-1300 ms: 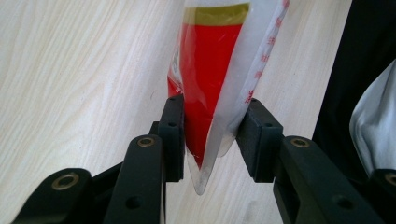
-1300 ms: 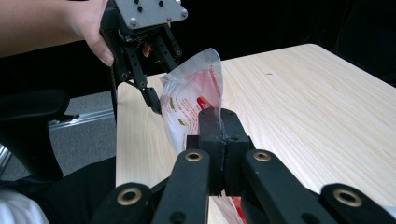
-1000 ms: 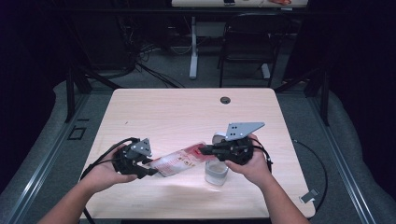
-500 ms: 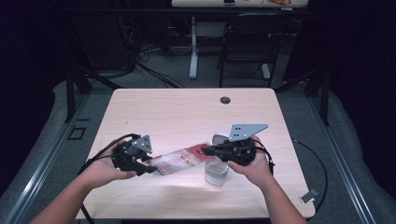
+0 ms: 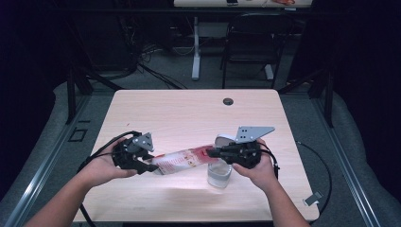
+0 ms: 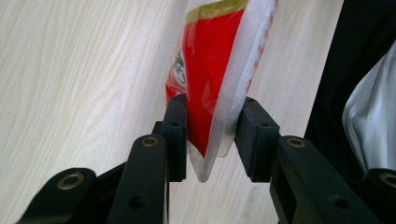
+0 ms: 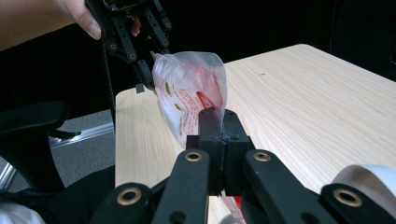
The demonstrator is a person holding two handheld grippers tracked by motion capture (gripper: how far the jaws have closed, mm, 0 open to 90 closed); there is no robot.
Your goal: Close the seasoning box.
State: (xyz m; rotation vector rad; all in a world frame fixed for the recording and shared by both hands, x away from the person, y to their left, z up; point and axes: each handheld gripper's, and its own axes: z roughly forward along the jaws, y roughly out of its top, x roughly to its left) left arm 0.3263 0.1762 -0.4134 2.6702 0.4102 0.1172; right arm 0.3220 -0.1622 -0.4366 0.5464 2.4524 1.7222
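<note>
Wooden table [image 5: 179,111], right hand-held gripper [image 5: 211,152] pinching packet [image 5: 182,161]

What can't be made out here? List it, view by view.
- High view: print on the red and white pouch is too small; the clear cup's contents are hidden by the right claw.
- Left gripper view: pouch top cut off by the edge.
- Right gripper view: white lid cut off at the corner.
</note>
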